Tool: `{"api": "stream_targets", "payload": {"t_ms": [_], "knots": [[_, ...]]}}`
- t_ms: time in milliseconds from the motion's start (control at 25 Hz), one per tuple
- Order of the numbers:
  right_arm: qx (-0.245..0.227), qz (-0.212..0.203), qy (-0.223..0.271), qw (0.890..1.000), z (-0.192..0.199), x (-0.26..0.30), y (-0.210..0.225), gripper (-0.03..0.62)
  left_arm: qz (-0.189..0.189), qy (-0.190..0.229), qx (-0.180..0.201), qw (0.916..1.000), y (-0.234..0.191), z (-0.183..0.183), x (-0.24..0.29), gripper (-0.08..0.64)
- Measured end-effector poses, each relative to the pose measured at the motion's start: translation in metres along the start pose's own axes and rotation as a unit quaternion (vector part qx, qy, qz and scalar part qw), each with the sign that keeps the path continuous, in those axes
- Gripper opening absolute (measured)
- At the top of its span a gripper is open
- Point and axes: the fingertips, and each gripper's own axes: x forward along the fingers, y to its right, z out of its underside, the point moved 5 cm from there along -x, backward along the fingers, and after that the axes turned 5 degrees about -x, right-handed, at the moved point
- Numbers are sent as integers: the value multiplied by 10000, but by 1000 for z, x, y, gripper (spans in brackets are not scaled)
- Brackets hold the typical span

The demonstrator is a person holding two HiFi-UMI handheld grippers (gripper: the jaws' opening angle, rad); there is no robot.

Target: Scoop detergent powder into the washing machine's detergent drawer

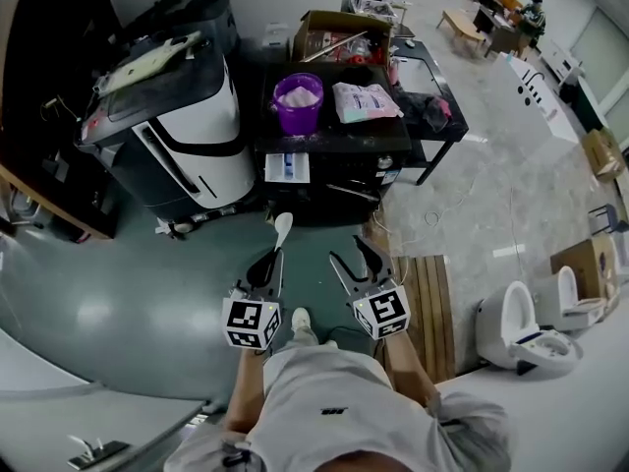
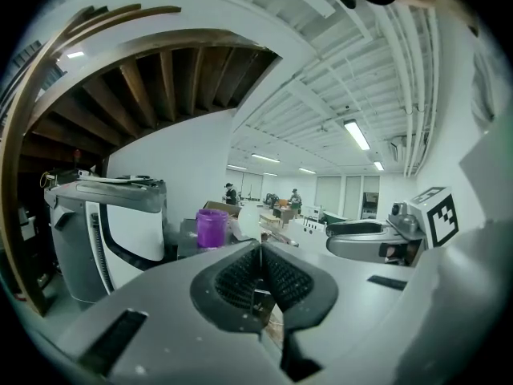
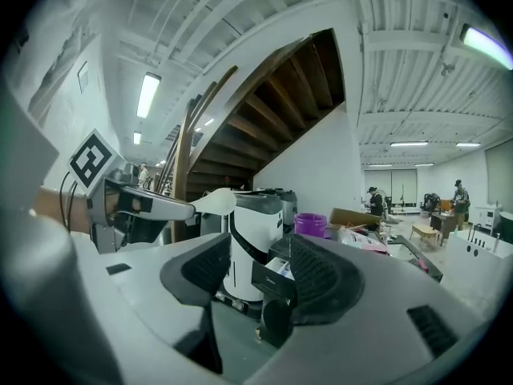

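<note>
Down low in front of the person's body, well apart from the washing machine [image 1: 334, 146], both claws are pointing forward over the green floor [image 1: 128, 264]. The left claw [image 1: 267, 261] is clenching the handle of a white spoon [image 1: 283, 227], and the bowl is sticking out ahead of the jaws. The bowl is looking empty, though it is showing too small to be sure. The right claw [image 1: 357, 256] is hanging released, its jaws spreading wide and gripping nothing; its own view is looking through the gap toward the distant machine.

The detergent drawer [image 1: 287, 167] is standing pulled out from the machine's front, showing pale compartments. Whether any powder is lying in them I cannot tell. A purple cup [image 1: 298, 116] is sitting on the machine's top, behind and above the drawer, and is holding pale powder. A pink-and-white detergent bag [image 1: 366, 101] is lying just beside the cup, on its right. A white-and-black appliance [image 1: 197, 136] is standing to the machine's left.

By my reading, the task is only just getting going. The tool is being held, the drawer is standing open and the powder is waiting in the cup. Everything else is remaining to be done: closing in on the machine, dipping the spoon into the cup, carrying the load down to the drawer and tipping it in.
</note>
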Motion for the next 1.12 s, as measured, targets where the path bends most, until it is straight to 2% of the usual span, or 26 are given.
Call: {"api": "stream_targets", "payload": {"t_ms": [480, 1120], "knots": [[-46, 192, -162, 9997, -14, 67, 3, 210, 249, -74, -152, 9995, -64, -12, 39, 15], [-26, 205, -387, 9990, -10, 119, 28, 210, 341, -199, -258, 9989, -98, -20, 88, 15]]}}
